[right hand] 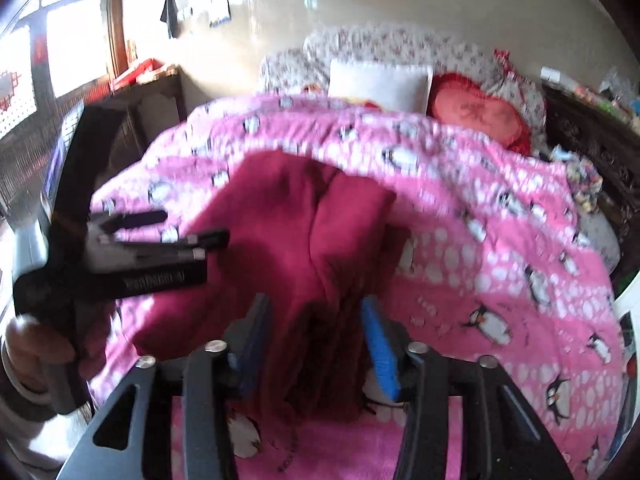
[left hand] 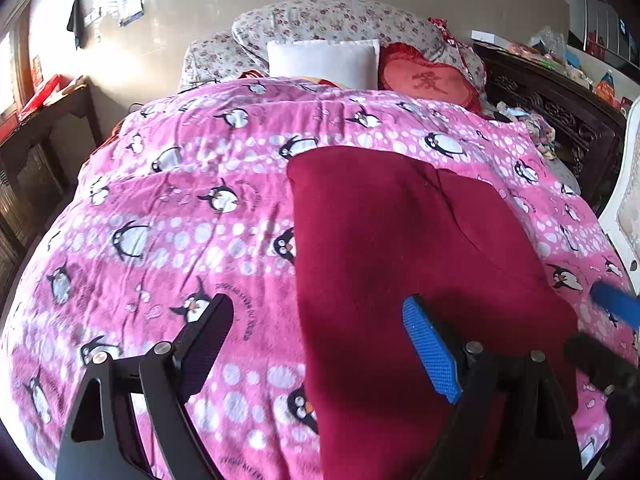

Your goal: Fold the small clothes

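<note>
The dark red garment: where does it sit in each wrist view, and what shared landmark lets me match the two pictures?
Left wrist view: the dark red garment fills the lower centre-right, lying on the pink penguin blanket.
Right wrist view: the garment runs from centre-left down to the lower centre, bunched between the open fingers of the right gripper.
Shared landmark: the white pillow at the head of the bed.
</note>
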A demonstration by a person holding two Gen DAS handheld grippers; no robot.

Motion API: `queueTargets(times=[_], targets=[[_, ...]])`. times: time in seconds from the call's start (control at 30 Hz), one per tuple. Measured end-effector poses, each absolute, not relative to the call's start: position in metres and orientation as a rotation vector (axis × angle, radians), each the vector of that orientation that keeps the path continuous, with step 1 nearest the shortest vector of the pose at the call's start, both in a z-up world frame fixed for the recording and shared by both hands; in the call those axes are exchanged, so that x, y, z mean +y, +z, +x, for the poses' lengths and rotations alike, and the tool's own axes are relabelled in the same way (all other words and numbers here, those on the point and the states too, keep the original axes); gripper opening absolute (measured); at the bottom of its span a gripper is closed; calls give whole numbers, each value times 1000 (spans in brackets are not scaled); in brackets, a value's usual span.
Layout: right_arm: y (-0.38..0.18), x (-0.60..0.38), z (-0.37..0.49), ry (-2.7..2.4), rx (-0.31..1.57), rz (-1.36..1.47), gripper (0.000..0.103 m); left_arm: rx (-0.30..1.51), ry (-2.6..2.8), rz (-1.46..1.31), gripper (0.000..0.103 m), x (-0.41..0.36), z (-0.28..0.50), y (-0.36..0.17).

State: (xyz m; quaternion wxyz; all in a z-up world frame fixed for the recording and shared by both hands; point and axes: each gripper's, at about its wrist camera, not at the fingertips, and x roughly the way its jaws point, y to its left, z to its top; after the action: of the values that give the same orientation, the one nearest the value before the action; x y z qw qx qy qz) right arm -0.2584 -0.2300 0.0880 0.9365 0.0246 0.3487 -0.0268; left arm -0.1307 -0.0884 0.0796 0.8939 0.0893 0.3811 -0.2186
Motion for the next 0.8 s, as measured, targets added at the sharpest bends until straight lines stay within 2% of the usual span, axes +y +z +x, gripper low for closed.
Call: queueTargets(times=[0.03,0.1,0.33,0.8], targets=[[95,-228,-259,-71,685,50,72,784,-446,185,86,-86,-133,82],[101,-226,-259,-91,646,63,80,764,-429,186,86,-82,-137,86],[107,-218,-248,-193,613,51,86,719,-404,148,90,-63,-149,97],[101,-231,-247,-250,608,135,98,704,-386,121,90,-53,-152,99]])
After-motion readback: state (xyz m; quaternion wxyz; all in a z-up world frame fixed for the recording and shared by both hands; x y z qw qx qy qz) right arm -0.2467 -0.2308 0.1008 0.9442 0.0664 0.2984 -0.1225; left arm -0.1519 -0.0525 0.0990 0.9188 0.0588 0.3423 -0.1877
